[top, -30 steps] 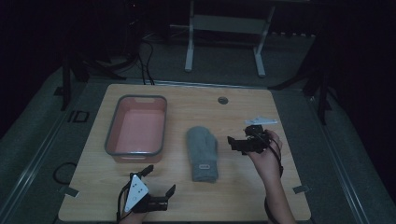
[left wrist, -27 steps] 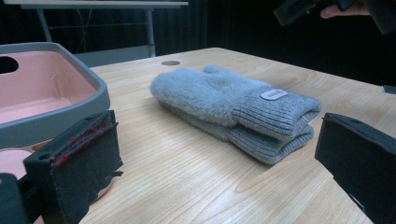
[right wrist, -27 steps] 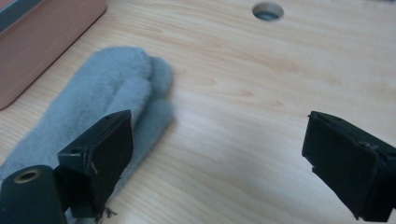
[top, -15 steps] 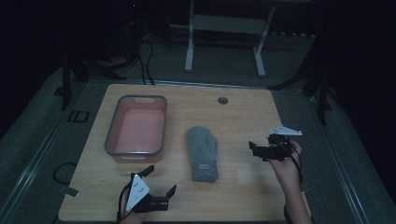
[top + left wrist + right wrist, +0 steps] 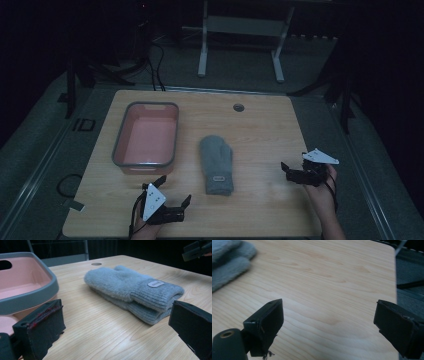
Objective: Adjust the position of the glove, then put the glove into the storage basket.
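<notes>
Mitten [image 5: 132, 291], grey and fluffy, lying flat on the wooden table [image 5: 260, 120] ahead of my left gripper [image 5: 173, 194] and between its two spread jaws as seen along them, cuff end nearest, well clear of both. My left jaws stand wide apart, holding nothing; the pink tub [image 5: 146, 139] sits just beyond the left-hand jaw. My right gripper [image 5: 295, 168], jaws likewise wide apart and empty, hovers over bare wood, the mitten well off to its left-hand jaw's side.
</notes>
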Available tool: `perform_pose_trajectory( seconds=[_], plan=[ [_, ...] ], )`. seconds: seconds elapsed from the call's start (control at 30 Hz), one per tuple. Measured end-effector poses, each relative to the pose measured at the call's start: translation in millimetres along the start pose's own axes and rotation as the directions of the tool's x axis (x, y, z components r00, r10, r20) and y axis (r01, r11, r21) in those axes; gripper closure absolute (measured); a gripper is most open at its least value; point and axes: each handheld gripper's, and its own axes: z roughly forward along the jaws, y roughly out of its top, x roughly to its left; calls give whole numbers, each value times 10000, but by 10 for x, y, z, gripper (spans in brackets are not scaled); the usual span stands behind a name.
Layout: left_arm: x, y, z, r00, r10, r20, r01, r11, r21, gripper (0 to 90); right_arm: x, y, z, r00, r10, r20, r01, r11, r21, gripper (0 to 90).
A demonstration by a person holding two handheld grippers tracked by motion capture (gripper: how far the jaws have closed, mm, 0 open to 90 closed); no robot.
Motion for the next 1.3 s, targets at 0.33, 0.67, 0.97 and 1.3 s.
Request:
perform_pose_trajectory(
  seconds=[0.33,0.67,0.97,1.3],
  plan=[
    [-16,40,133,9986,-386,-357,409,9970,654,1,-96,-232,-8,9997,-224,31,222,9976,661,179],
    [-104,267,265,9916,-1287,108,1252,9785,1641,36,-80,-378,-78,9923,-824,923,840,9964,-146,120],
    [-256,624,607,9935,-808,807,590,9683,2428,39,-30,-413,-101,9964,-254,807,284,9990,-356,120],
    [-147,746,1060,9779,-1633,1309,1077,9290,3541,78,-32,-423,-95,9955,-236,913,286,9981,-546,121]
  ],
)
